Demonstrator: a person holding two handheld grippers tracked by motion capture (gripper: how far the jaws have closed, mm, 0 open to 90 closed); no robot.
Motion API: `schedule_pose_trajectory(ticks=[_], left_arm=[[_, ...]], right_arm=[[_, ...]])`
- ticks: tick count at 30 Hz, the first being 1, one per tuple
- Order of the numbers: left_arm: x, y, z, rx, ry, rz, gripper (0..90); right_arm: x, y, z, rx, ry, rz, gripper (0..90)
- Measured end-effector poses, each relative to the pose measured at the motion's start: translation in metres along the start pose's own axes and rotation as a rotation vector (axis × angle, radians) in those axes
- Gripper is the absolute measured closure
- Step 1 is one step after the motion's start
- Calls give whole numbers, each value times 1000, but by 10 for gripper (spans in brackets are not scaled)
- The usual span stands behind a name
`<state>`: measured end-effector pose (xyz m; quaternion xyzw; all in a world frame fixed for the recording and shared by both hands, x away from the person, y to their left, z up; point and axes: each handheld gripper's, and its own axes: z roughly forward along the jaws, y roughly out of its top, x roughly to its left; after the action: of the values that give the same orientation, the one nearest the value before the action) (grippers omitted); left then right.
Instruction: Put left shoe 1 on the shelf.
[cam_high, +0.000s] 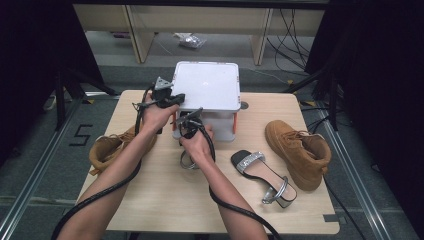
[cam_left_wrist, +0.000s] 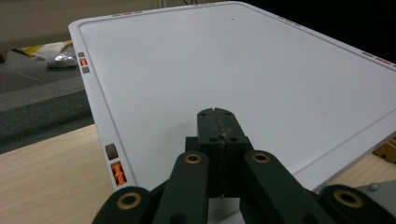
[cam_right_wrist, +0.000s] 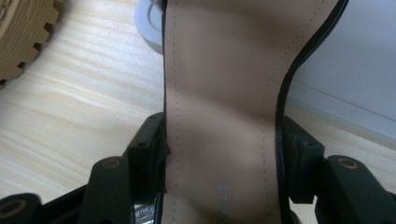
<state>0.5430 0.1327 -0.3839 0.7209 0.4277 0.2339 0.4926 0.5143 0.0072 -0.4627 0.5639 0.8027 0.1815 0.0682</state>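
Observation:
A white box with orange corner posts stands at the far middle of the table. My left gripper is shut and empty, its tips over the near left corner of the box's flat top. My right gripper is just in front of the box, shut across a sandal with a tan insole and black edging. One jaw presses on each side of the sole. The sandal's silver strap hangs under my right hand.
A matching sandal with a silver strap lies on the wooden table to the right. One brown boot lies at the right edge, another at the left under my left forearm. Gripper cables trail off the near edge.

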Motion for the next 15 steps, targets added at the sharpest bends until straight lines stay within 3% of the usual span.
schedule_pose_trajectory(ticks=[3,4,5,6,7,8,9,10,11,13,15], left_arm=[[0,0,0,-1,-1,2,897],[0,0,0,1,-1,2,897],[0,0,0,1,-2,1,897],[0,0,0,1,-2,0,897],[0,0,0,-2,-1,2,897],[0,0,0,-2,-2,3,897],[0,0,1,-1,-2,6,897],[0,0,1,1,0,9,897],[0,0,1,1,1,8,897],[0,1,1,4,3,10,897],[0,1,1,7,5,9,897]], right_arm=[[1,1,2,3,4,14,429],[2,1,3,4,-20,1,425],[0,0,6,-11,-13,-30,421],[-1,-1,8,-47,-50,-77,406],[-3,-1,8,-45,-47,-100,398],[-5,-2,9,-91,-55,-136,387],[4,-4,6,-80,4,7,375],[5,-3,0,-84,12,20,359],[2,-3,-3,-117,-6,-19,344],[2,-5,-11,-135,-18,-47,336],[1,-10,-21,-147,2,-56,329]])
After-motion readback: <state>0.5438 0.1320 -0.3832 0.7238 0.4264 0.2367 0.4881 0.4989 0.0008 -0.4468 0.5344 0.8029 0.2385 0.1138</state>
